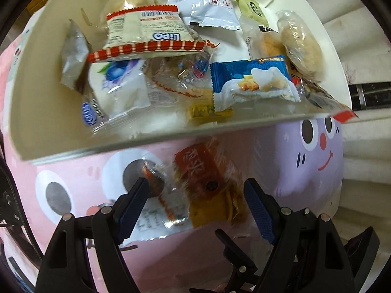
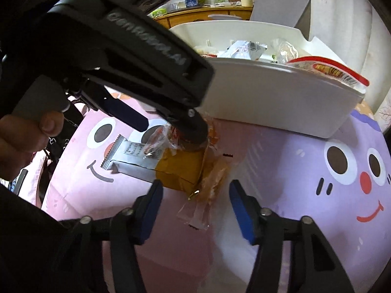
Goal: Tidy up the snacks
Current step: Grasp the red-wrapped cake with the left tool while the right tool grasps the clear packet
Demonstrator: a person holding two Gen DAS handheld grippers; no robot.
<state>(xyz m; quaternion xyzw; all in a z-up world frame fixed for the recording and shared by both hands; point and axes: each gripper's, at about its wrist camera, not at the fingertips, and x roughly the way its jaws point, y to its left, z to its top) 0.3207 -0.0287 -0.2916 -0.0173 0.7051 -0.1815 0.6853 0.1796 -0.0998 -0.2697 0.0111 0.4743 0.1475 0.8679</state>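
Observation:
A white bin full of wrapped snacks stands on a pink and purple cartoon cloth. In front of it lie a red-orange packet in clear wrap and a silver packet. My left gripper hangs open over them, one finger on each side of the red-orange packet, pads apart from it. In the right wrist view the same left gripper points down onto the orange packet and the silver packet. My right gripper stands open just short of the orange packet's clear tail.
The bin's wall rises just behind the loose packets, with a red-rimmed packet hanging over its right corner. A person's hand grips the left tool. A wooden sideboard and a grey chair stand far behind.

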